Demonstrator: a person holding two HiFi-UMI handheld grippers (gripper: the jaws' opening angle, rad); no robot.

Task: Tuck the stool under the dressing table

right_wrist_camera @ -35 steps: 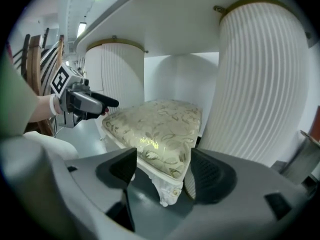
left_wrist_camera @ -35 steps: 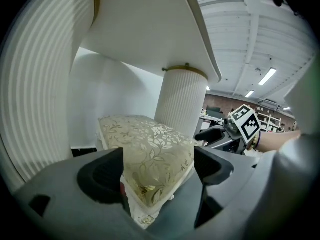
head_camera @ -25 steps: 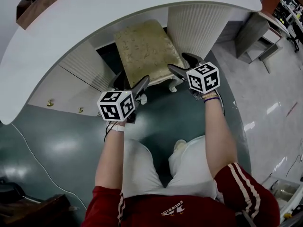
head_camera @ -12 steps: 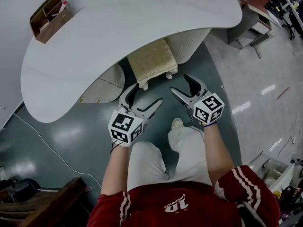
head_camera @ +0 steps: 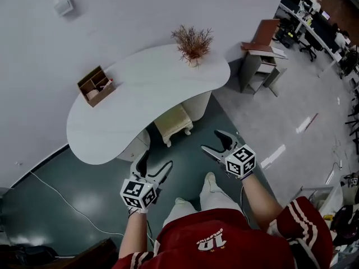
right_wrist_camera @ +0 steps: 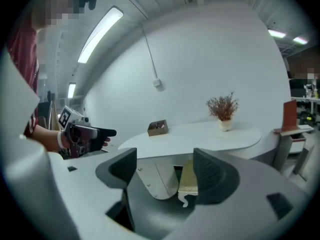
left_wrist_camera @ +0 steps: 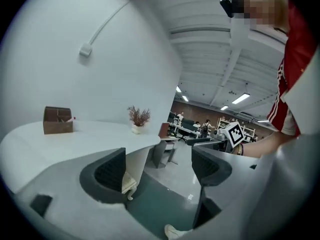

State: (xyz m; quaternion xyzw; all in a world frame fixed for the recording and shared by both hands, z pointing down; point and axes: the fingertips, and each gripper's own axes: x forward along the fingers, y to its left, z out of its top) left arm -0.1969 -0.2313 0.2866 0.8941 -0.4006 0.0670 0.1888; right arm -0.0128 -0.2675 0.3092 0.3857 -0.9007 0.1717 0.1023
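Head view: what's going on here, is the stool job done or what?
A person stands back from the dressing table, a claw in each hand. The stool sits tucked under the tabletop, with only its front part showing. The left claw and right claw hang in the air, clear of the stool and empty. The right is open, and the left's jaws are closing on nothing. The tuck looks done.

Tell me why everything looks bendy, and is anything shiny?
Both gripper views are wide-angle, so the wall and dressing table curve inside a dark round border; in the head view, bright streaks glare on the floor.
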